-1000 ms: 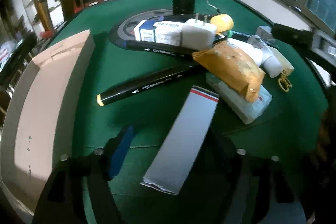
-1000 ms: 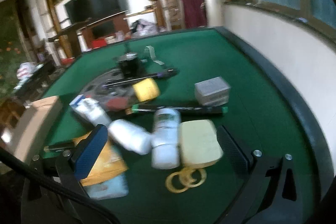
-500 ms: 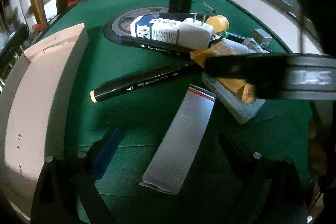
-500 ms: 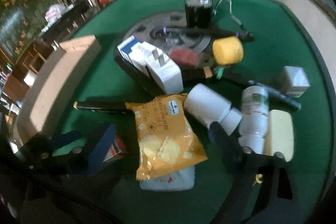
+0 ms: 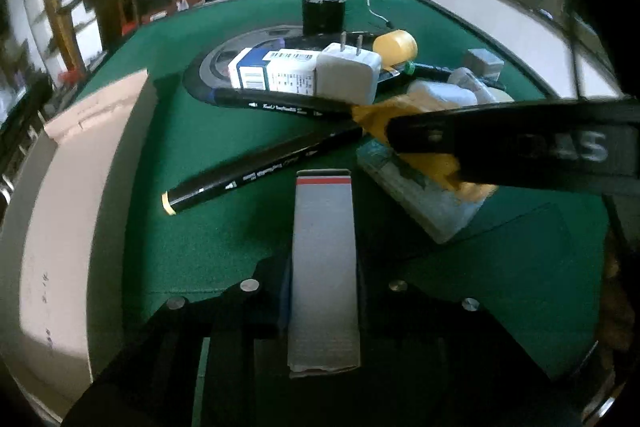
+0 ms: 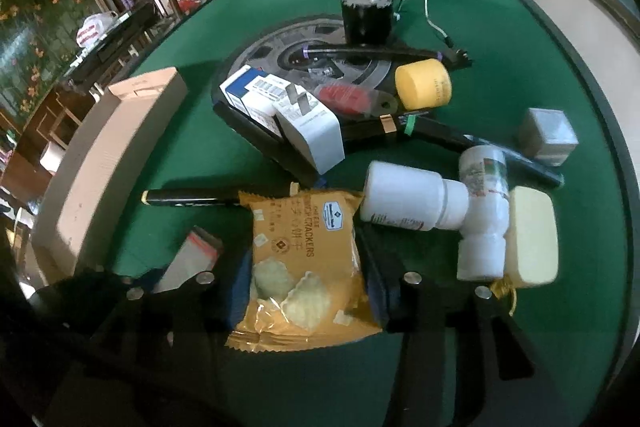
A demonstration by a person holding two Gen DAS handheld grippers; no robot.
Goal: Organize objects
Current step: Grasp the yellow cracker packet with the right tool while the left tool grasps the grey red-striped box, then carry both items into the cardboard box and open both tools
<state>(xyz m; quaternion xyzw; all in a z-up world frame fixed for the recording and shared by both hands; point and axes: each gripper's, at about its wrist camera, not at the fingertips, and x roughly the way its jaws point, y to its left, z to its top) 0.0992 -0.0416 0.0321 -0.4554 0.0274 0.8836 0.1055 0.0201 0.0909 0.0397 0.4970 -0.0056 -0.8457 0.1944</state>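
My left claw (image 5: 323, 291) is closing on the grey box (image 5: 323, 267), its pads pressing both long sides; the box points straight ahead of it. Past its far end lies a black marker (image 5: 256, 173), and a cardboard box (image 5: 76, 211) sits off to the left. My right claw (image 6: 304, 291) is closing on the cracker packet (image 6: 304, 267), which lies between its fingers on the green table (image 6: 520, 67).

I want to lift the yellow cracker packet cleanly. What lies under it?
The cracker packet rests on a clear-wrapped pale pack, whose end sticks out in the left wrist view. A black marker runs under its far edge. The rest is covered.
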